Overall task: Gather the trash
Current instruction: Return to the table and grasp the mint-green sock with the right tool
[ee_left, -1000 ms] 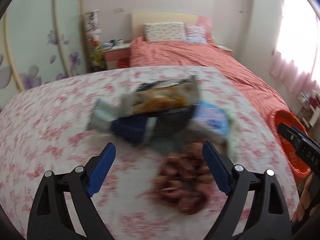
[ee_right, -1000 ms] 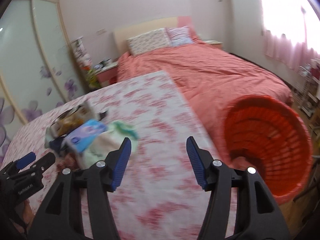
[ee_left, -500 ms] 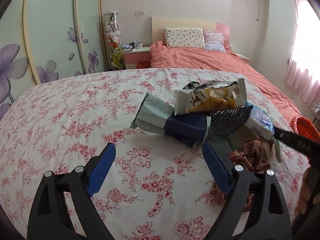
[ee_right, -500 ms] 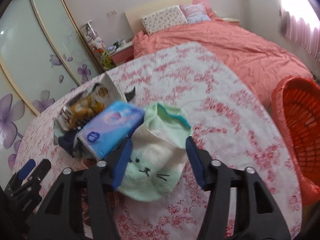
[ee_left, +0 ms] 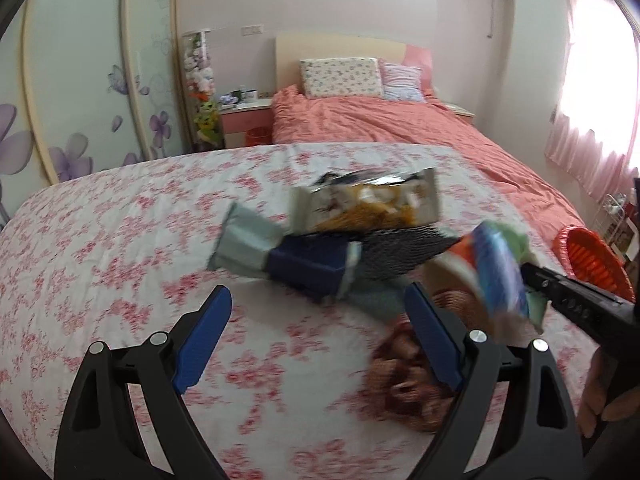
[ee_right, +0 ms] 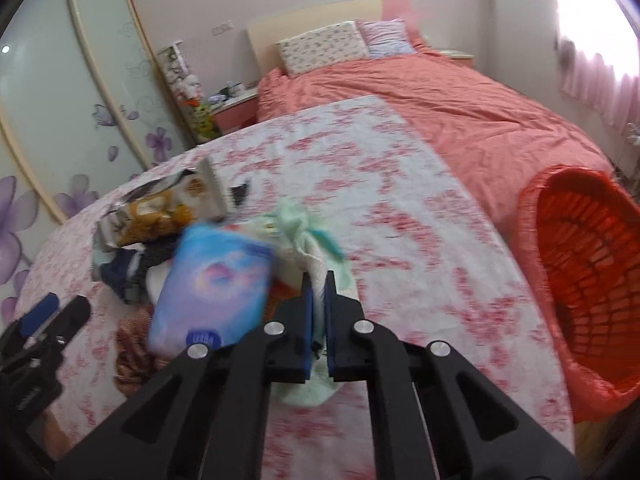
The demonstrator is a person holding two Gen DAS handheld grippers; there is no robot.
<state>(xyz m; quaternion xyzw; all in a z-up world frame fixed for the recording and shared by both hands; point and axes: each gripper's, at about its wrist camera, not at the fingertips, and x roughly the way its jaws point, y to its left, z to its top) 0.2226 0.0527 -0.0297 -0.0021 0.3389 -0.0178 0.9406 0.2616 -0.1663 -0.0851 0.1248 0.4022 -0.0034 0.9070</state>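
Observation:
A pile of items lies on the floral bedspread [ee_left: 100, 264]: a silver-and-orange snack bag [ee_left: 364, 204] [ee_right: 160, 208], a grey and navy sock [ee_left: 280, 256], a black mesh cloth [ee_left: 400, 252], a blue tissue pack [ee_right: 216, 284] [ee_left: 500, 276] and a brown scrunchie [ee_left: 408, 384]. My right gripper [ee_right: 319, 308] is shut on a mint-and-white cat sock [ee_right: 312, 240], lifting it beside the tissue pack. My left gripper [ee_left: 320, 336] is open and empty, just in front of the pile.
An orange mesh basket [ee_right: 584, 280] [ee_left: 592, 260] stands at the right edge of the bed. A coral-covered bed [ee_left: 380, 120] with pillows lies beyond. A wardrobe with purple flowers [ee_left: 80, 100] is at the left.
My right gripper has closed on the cat sock and raised it. The left gripper's view has shifted slightly; it stays open.

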